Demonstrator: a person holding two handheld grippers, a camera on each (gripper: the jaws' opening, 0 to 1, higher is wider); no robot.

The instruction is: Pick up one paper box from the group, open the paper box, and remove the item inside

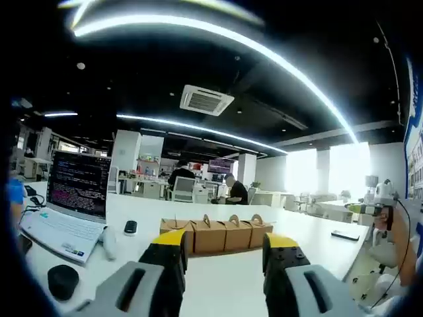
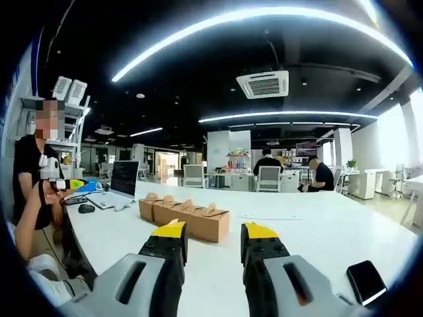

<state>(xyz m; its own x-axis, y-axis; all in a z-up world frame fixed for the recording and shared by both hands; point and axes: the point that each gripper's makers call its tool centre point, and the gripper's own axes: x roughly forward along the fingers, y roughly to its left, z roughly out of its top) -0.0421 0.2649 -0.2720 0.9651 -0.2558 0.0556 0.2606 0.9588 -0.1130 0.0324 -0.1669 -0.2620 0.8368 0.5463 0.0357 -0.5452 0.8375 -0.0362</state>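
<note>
Open laptop, mouse — phone

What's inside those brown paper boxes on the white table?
That can't be seen. The paper boxes sit in a row on the white table, all closed, their handle tabs up, so the contents are covered. Both grippers hang open, short of the boxes.

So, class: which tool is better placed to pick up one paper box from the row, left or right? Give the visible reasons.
Probably the left tool: the row of brown paper boxes sits between its open jaws. The right tool is also open, but there the row lies off toward the left.
</note>
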